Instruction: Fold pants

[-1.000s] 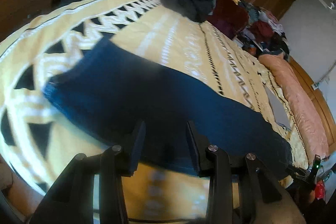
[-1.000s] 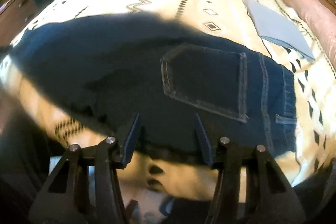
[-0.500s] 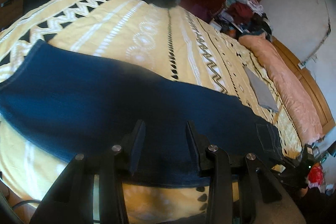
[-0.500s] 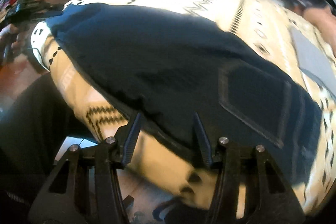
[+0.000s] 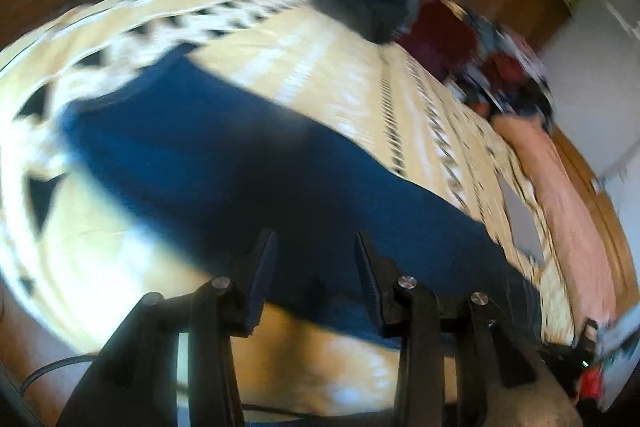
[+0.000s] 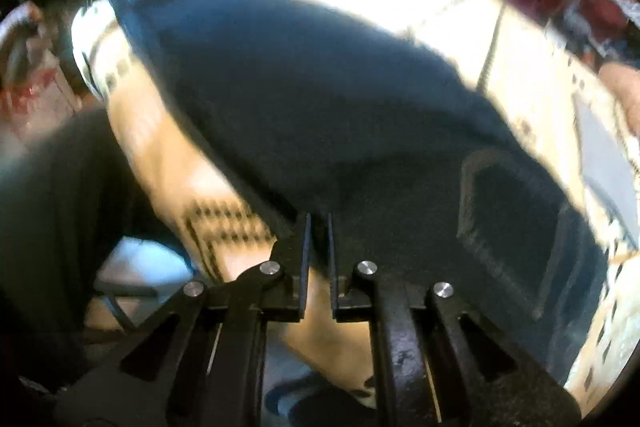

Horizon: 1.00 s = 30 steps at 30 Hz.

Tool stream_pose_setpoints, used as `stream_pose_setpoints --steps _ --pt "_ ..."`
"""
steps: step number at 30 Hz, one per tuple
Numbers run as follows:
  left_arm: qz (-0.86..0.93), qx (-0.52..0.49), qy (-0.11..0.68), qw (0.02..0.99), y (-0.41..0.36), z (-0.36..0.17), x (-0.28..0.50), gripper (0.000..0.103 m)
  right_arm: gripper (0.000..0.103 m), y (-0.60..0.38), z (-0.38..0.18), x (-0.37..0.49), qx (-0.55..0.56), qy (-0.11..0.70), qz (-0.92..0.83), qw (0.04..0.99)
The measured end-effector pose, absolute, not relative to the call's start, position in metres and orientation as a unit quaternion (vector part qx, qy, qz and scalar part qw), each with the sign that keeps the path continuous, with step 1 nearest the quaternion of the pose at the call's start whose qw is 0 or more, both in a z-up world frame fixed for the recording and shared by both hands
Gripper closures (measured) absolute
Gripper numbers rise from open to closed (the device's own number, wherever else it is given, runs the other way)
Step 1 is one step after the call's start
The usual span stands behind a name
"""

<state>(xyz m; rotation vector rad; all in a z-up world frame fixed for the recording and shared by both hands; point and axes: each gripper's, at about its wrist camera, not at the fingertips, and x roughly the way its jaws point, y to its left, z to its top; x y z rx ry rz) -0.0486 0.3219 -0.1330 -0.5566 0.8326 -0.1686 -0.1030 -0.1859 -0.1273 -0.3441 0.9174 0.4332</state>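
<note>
- The dark blue pants lie spread flat on the yellow patterned bedspread, lengthwise along the bed edge nearest to us; all places below we give relative to these pants.
- Our left gripper hangs over the near edge of the pants. Its jaws stand partly apart, with cloth seen between them, but we do not see the pads press on it.
- Our right gripper is at the near edge of the pants, left of the back pocket. Its jaws have just been closing and are now almost together; the frame is blurred, and we cannot tell if they pinch the edge.
- Beyond the pants, at the far side, lies a pile of dark clothes.
</note>
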Motion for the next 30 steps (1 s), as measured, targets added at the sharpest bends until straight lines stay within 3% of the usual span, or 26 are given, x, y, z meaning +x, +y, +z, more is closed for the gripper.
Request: stream_pose_setpoints --steps 3,7,12,30 --pt "-0.057 -0.309 0.383 0.869 0.357 -0.146 -0.06 0.062 0.093 -0.177 -0.115 -0.09 -0.123 0.42 0.219 0.872" --pt "-0.026 -0.354 0.359 0.863 0.388 -0.158 -0.066 0.062 0.093 -0.16 -0.151 -0.062 -0.105 0.48 0.218 0.843" --pt "-0.001 -0.385 0.353 0.852 0.416 -0.175 -0.055 0.062 0.093 -0.156 -0.154 -0.063 -0.089 0.489 0.21 0.842" --pt "0.012 -0.417 0.319 0.851 0.438 -0.193 -0.007 0.061 0.092 -0.122 -0.147 -0.052 -0.109 0.497 0.22 0.832"
